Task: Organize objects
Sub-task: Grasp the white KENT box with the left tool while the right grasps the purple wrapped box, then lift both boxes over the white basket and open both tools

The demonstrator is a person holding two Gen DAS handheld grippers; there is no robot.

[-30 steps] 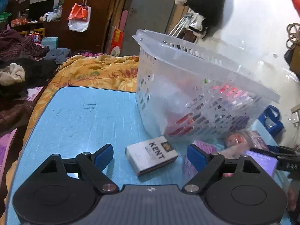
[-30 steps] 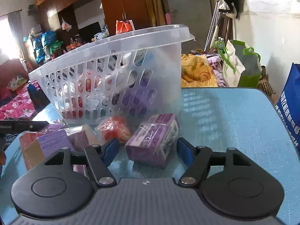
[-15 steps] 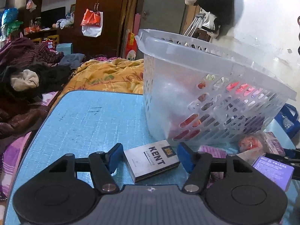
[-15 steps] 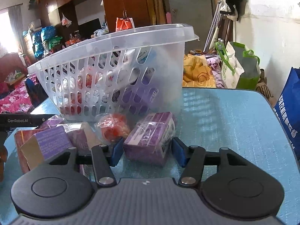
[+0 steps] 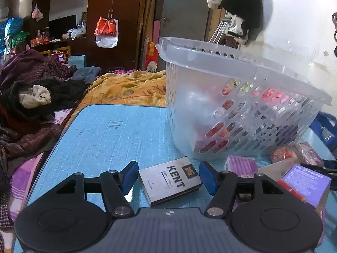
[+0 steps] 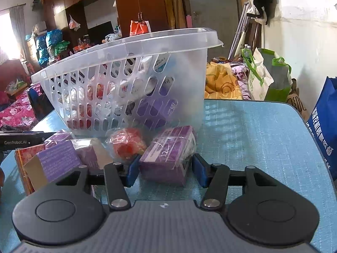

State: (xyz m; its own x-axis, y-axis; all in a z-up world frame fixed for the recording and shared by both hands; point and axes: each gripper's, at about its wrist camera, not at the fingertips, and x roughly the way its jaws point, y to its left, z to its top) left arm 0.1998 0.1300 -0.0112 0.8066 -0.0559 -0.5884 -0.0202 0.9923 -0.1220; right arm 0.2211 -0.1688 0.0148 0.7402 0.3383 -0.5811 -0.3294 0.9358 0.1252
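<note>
A clear plastic basket holding several items stands on the blue table; it also shows in the right wrist view. A white KENT cigarette pack lies flat between the blue pads of my left gripper, which touch or nearly touch its ends. A purple wrapped box lies between the pads of my right gripper, which close in on its sides. A red wrapped packet and more purple boxes lie to its left.
A bed with an orange blanket and piled dark clothes lies beyond the table's far edge. A blue bag hangs at the table's right side. A green and white bag stands behind.
Both grippers have moved forward and lower, and their jaws have narrowed: the left around the KENT pack, the right around the purple wrapped box.
</note>
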